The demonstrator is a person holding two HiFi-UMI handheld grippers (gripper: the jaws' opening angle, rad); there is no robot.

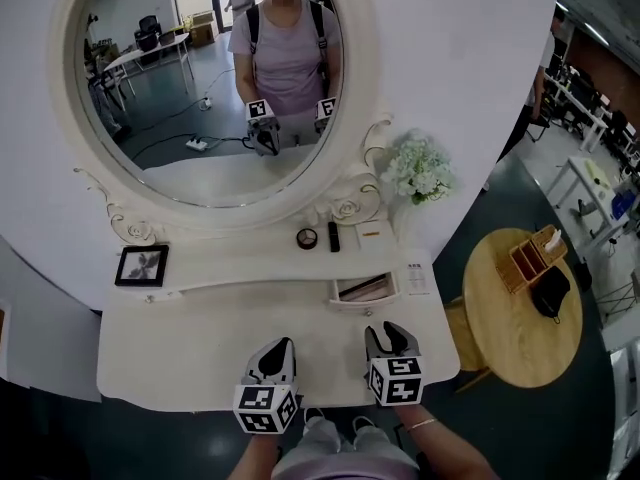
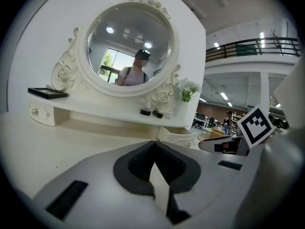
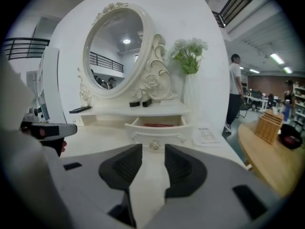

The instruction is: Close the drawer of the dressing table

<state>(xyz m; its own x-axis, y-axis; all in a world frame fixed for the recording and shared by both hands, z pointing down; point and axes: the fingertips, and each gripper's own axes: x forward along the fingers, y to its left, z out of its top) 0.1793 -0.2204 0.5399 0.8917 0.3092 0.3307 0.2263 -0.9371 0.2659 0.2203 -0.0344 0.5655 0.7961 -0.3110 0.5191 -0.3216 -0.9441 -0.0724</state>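
Note:
The white dressing table (image 1: 180, 343) has a small drawer (image 1: 365, 290) pulled out under its shelf at the right, with a reddish item inside. In the right gripper view the drawer front (image 3: 157, 130) and its knob (image 3: 154, 145) lie straight ahead, a short way off. My right gripper (image 1: 388, 336) hovers over the tabletop in front of the drawer, open, with nothing between its pads (image 3: 178, 166). My left gripper (image 1: 283, 348) is beside it on the left, shut and empty. The left gripper view has the drawer (image 2: 183, 136) ahead to the right.
An oval mirror (image 1: 215, 88) stands behind the shelf. The shelf holds a black picture frame (image 1: 141, 265), two small dark items (image 1: 307, 238) and a vase of flowers (image 1: 420, 168). A paper (image 1: 417, 278) lies right of the drawer. A round wooden table (image 1: 500, 318) stands further right.

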